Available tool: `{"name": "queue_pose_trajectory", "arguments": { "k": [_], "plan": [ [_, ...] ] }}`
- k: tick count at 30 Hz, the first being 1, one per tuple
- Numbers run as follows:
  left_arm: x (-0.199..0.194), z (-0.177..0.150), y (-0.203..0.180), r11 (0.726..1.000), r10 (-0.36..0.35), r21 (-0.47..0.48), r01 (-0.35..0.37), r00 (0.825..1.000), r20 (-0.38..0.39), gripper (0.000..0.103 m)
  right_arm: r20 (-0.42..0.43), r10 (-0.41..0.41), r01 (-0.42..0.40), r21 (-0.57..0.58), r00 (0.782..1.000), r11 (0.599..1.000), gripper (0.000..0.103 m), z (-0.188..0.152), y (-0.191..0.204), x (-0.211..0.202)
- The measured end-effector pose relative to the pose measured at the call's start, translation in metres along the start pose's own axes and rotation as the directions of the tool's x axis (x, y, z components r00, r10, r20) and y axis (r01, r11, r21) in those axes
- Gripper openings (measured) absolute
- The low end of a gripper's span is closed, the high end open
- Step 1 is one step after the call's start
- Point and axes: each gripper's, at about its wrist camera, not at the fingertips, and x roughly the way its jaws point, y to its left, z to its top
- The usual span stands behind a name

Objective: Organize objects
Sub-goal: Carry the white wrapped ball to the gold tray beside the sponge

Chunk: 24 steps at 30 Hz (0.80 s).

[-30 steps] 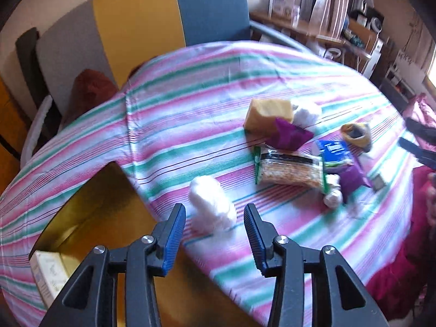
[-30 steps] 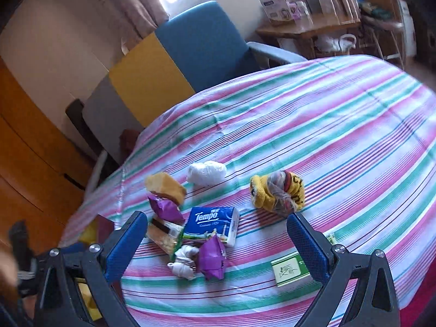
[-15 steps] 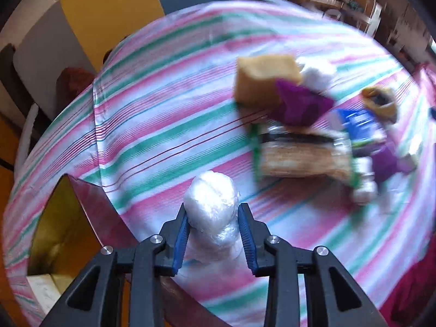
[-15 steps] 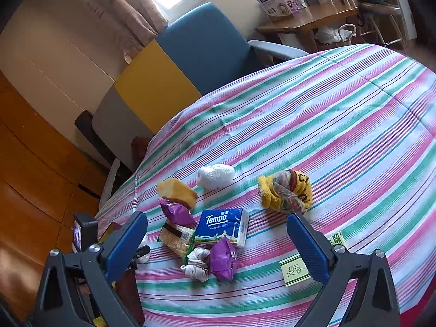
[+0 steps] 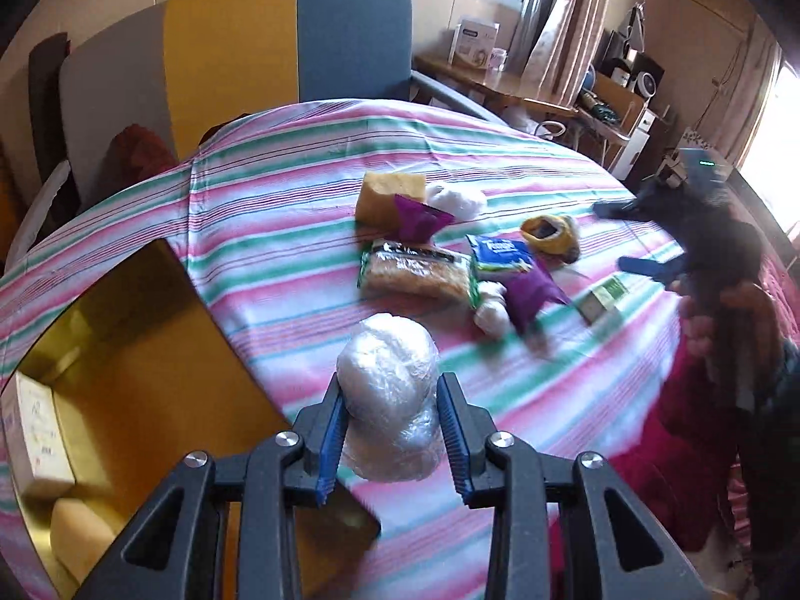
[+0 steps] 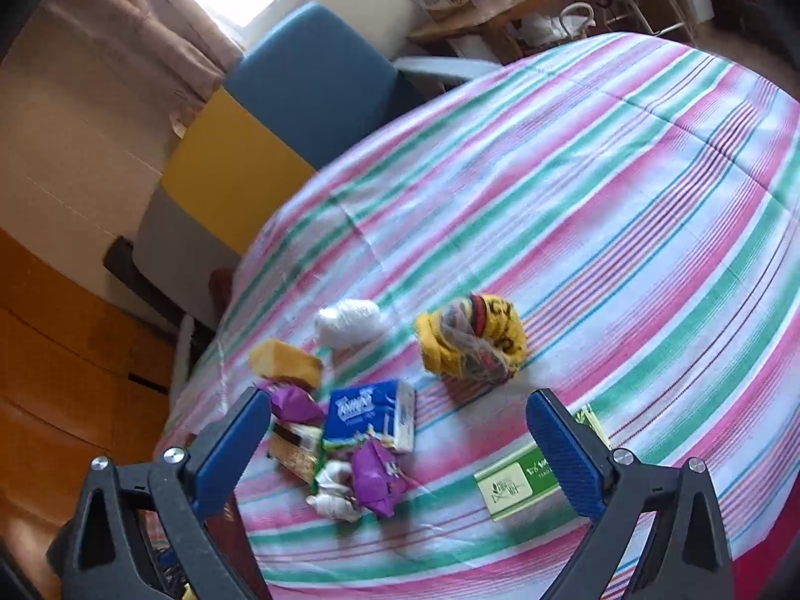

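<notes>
In my left wrist view the left claw (image 5: 392, 437) sits at the bottom centre of the frame, its blue pads pressed against both sides of a white plastic-wrapped bundle (image 5: 387, 390), so that claw is clamped on the bundle. The bundle hangs just right of a gold-lined box (image 5: 140, 350) that fills the lower left; a white carton (image 5: 30, 430) and a pale block (image 5: 80, 535) lie inside it. Beyond, on the striped bench (image 5: 280, 190), a cluster lies right of centre: a yellow sponge (image 5: 387, 195) touching a purple wrapper (image 5: 420, 217), a second white bundle (image 5: 457, 197) just right of the sponge, a clear packet of grain (image 5: 417, 275), a blue Tempo tissue pack (image 5: 500, 252), another purple wrapper (image 5: 532, 292) and a yellow knit item (image 5: 550, 232). A small green box (image 5: 602, 295) lies apart to the right. At the right edge a person's hand (image 5: 710, 320) holds the right claw (image 5: 635, 237), blurred there. In my right wrist view the right claw (image 6: 400, 450) stands wide with nothing between its pads, over the same cluster in the lower middle: the tissue pack (image 6: 370, 415), a purple wrapper (image 6: 375, 480) and a small white item (image 6: 332, 490) between the fingers, the green box (image 6: 515, 482) near the right finger, the yellow knit item (image 6: 472, 342) higher up.
</notes>
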Motion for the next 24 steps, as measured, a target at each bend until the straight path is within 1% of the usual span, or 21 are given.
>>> {"name": "queue_pose_trajectory", "arguments": {
  "k": [2, 3, 5, 6, 7, 8, 10, 11, 12, 15, 17, 18, 19, 20, 21, 24],
  "plan": [
    [-0.013, -0.009, 0.003, 1.0, -0.001, 0.0, 0.001, 1.0, 0.01, 0.035, -0.094, -0.066, 0.059, -0.077, 0.993, 0.995, 0.103, -0.004, 0.008, 0.012],
    [-0.02, -0.014, 0.006, 1.0, -0.002, -0.003, 0.002, 1.0, 0.017, 0.035, -0.13, -0.127, 0.108, -0.143, 0.983, 0.984, 0.103, -0.005, 0.015, 0.016],
    [-0.03, -0.021, 0.012, 1.0, -0.008, -0.024, 0.008, 1.0, 0.028, 0.035, -0.141, -0.232, 0.193, -0.246, 0.962, 0.95, 0.103, -0.006, 0.023, 0.017],
    [-0.033, -0.024, 0.015, 0.999, -0.01, -0.035, 0.011, 0.999, 0.031, 0.035, -0.154, -0.294, 0.237, -0.307, 0.943, 0.922, 0.103, -0.007, 0.026, 0.02],
    [-0.035, -0.027, 0.019, 0.999, -0.012, -0.05, 0.014, 0.999, 0.033, 0.035, -0.156, -0.343, 0.275, -0.343, 0.926, 0.898, 0.103, -0.008, 0.025, 0.022],
    [-0.038, -0.03, 0.023, 0.998, -0.012, -0.066, 0.014, 0.999, 0.038, 0.035, -0.16, -0.398, 0.317, -0.377, 0.903, 0.87, 0.103, -0.007, 0.023, 0.026],
    [-0.042, -0.035, 0.031, 0.995, -0.01, -0.097, 0.014, 0.999, 0.041, 0.035, -0.194, -0.456, 0.354, -0.401, 0.869, 0.845, 0.103, -0.006, 0.01, 0.036],
    [-0.044, -0.038, 0.036, 0.994, -0.009, -0.113, 0.014, 0.999, 0.043, 0.035, -0.219, -0.467, 0.358, -0.399, 0.857, 0.844, 0.103, -0.005, 0.005, 0.041],
    [-0.047, -0.041, 0.038, 0.992, -0.007, -0.124, 0.013, 0.999, 0.047, 0.035, -0.252, -0.461, 0.346, -0.391, 0.851, 0.853, 0.103, -0.004, -0.001, 0.046],
    [-0.056, -0.05, 0.049, 0.988, 0.004, -0.157, 0.005, 0.998, 0.058, 0.035, -0.314, -0.428, 0.305, -0.372, 0.848, 0.877, 0.103, -0.005, -0.01, 0.055],
    [-0.063, -0.057, 0.059, 0.982, 0.016, -0.188, -0.004, 0.998, 0.065, 0.035, -0.341, -0.416, 0.296, -0.352, 0.843, 0.888, 0.102, -0.005, -0.017, 0.059],
    [-0.066, -0.061, 0.064, 0.979, 0.022, -0.203, -0.007, 0.997, 0.068, 0.035, -0.351, -0.412, 0.295, -0.341, 0.841, 0.893, 0.094, -0.004, -0.021, 0.06],
    [-0.069, -0.065, 0.07, 0.975, 0.028, -0.222, -0.012, 0.997, 0.071, 0.035, -0.354, -0.415, 0.301, -0.335, 0.838, 0.893, 0.078, -0.004, -0.024, 0.06],
    [-0.073, -0.07, 0.078, 0.969, 0.036, -0.248, -0.017, 0.997, 0.073, 0.035, -0.358, -0.419, 0.309, -0.327, 0.834, 0.893, 0.078, -0.004, -0.027, 0.061],
    [-0.076, -0.074, 0.083, 0.963, 0.043, -0.268, -0.022, 0.996, 0.073, 0.035, -0.357, -0.415, 0.307, -0.323, 0.837, 0.895, 0.077, -0.003, -0.029, 0.06],
    [-0.092, -0.091, 0.104, 0.944, 0.081, -0.325, -0.053, 0.994, 0.075, 0.035, -0.352, -0.425, 0.305, -0.346, 0.834, 0.887, 0.076, -0.005, -0.029, 0.06]
  ]
}}
